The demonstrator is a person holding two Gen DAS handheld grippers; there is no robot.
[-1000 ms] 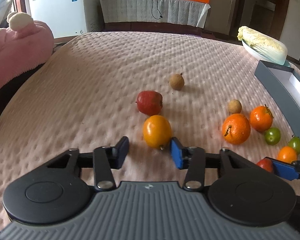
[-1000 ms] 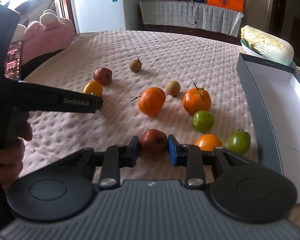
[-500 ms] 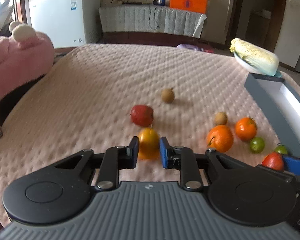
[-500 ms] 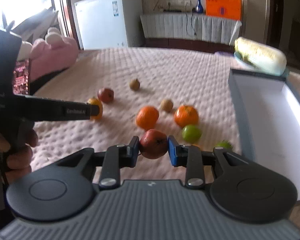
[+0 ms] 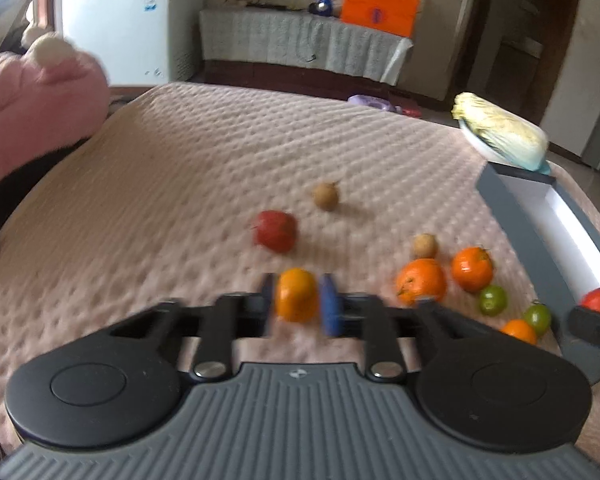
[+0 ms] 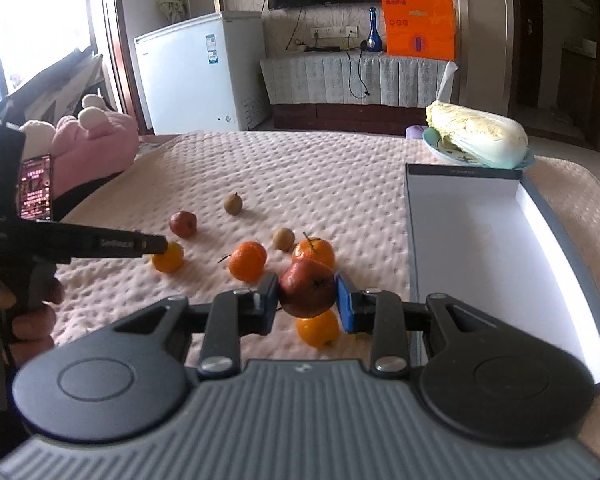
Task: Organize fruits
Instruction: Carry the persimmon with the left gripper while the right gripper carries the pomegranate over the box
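While the box [image 6: 480, 248] on the right looks bare, the left claw [image 5: 297, 300] grips an orange [image 5: 296, 294], the right claw [image 6: 307, 302] grips an apple [image 6: 307, 294], and most fruit lies on the bed [image 6: 300, 176].

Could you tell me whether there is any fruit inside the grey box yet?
No, in the right wrist view the box shows only its bare white floor.

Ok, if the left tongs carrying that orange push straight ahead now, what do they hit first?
Probably the red apple, just beyond the left tongs and slightly left of their line; past it lies a small brown fruit. Blur makes depth uncertain.
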